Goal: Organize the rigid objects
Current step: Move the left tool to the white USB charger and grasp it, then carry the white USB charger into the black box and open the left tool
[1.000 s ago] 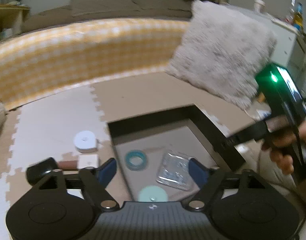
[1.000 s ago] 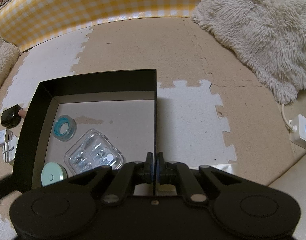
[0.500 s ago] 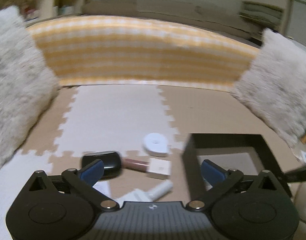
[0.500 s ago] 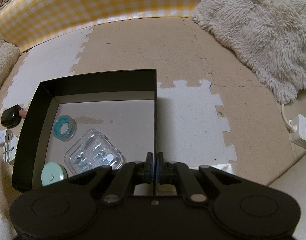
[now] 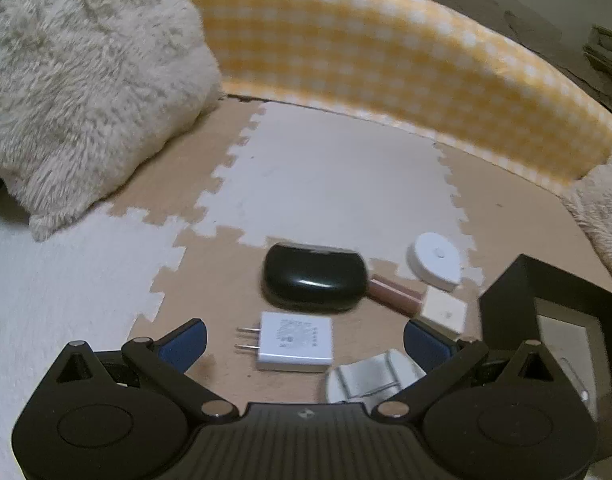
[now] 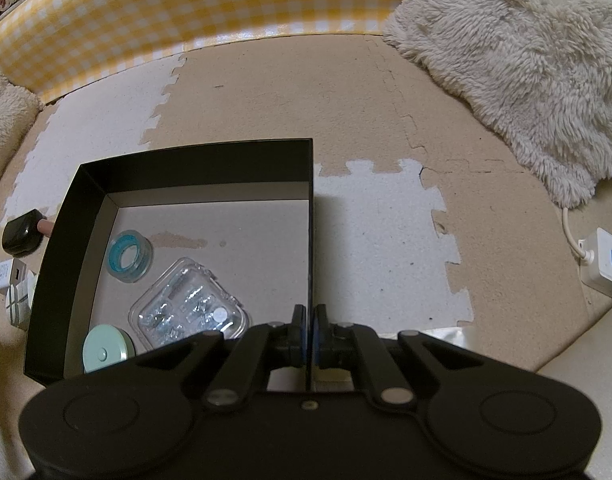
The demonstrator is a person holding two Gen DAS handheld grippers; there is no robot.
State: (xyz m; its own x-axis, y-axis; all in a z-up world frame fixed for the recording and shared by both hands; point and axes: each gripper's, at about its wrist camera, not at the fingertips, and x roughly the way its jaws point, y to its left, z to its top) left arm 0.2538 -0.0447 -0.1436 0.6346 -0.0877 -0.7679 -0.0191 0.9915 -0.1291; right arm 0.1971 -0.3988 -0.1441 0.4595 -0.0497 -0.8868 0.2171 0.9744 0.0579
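My left gripper [image 5: 303, 338] hung wide open over the white charger [image 5: 294, 341], lying flat, prongs pointing left. My right gripper [image 6: 309, 330] pinched the black box [image 6: 193, 158] wall; only its view showed the clear case [image 6: 189, 310] inside.

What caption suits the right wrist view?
Right tool pinches the black box wall; three items lie inside.

L gripper [image 5: 303, 340] hovers w/ jaws spread wide, above the charger [image 5: 293, 341]. R gripper [image 6: 310, 326] pinched tight on the box wall [image 6: 310, 240].
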